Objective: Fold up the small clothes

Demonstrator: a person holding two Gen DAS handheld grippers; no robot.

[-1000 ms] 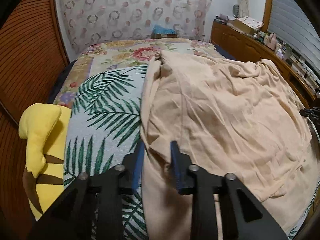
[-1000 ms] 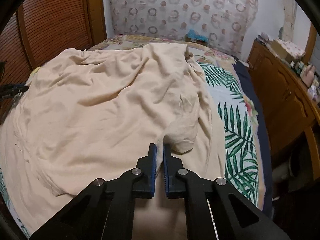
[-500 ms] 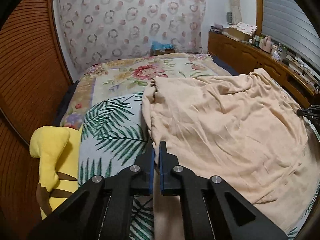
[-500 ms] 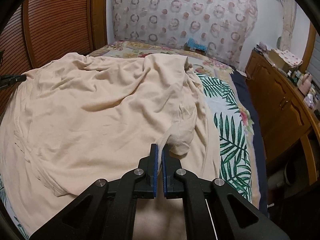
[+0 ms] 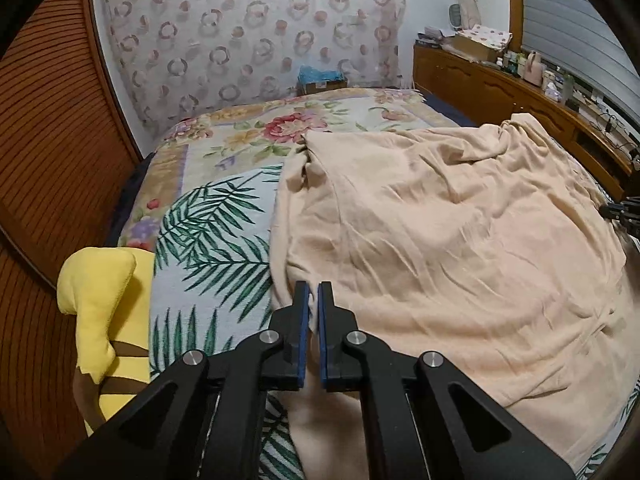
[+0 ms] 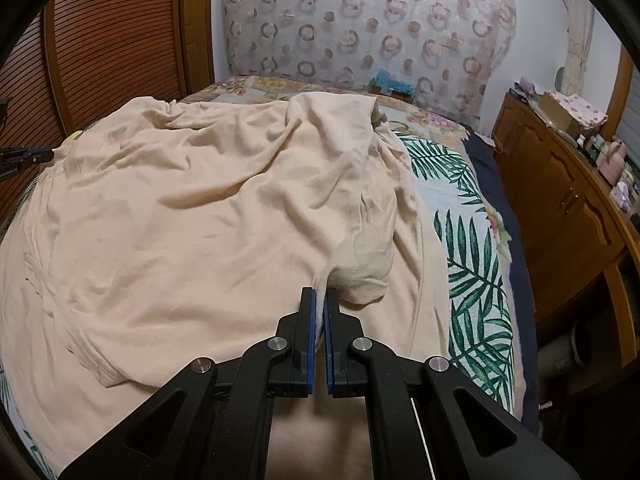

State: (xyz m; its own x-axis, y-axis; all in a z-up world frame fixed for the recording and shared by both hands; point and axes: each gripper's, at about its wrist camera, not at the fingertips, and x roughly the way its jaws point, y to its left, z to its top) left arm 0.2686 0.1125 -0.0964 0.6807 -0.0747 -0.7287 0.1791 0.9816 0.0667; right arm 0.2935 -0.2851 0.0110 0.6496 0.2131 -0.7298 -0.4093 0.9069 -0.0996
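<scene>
Across a bed whose cover (image 5: 208, 240) is printed with green palm fronds and pink flowers lies the peach garment (image 5: 460, 248), rumpled and spread wide, taking up most of the mattress. At 12 o'clock in both wrist views hangs a curtain (image 5: 248, 32) patterned with rings and dots, with a small box topped in blue (image 5: 320, 76) at its foot. Louvred wooden panels (image 5: 52, 128) run along the left view's 9 o'clock side, and a yellow plush toy (image 5: 100, 304) with brown stripes sits at 8 o'clock, at the bed's edge and apart from the garment. A wooden cabinet (image 6: 560, 184) crowded with boxes and bottles stands at 3 o'clock in the right view. Low at 6 o'clock in its own view, the left gripper (image 5: 314, 304) points forward over the garment's near left border, its blue-padded fingers (image 5: 303, 320) drawn nearly together with a thin fold of peach cloth pinched between them. Likewise at 6 o'clock, the right gripper (image 6: 319, 308) has its pads (image 6: 310, 340) clamped on a raised ridge of the garment (image 6: 200, 216), just beside a bulging pouch of fabric (image 6: 366, 276) at 1 o'clock from the tips. Each gripper shows as a dark tip at the far edge of the other's view, at opposite sides of the cloth.
</scene>
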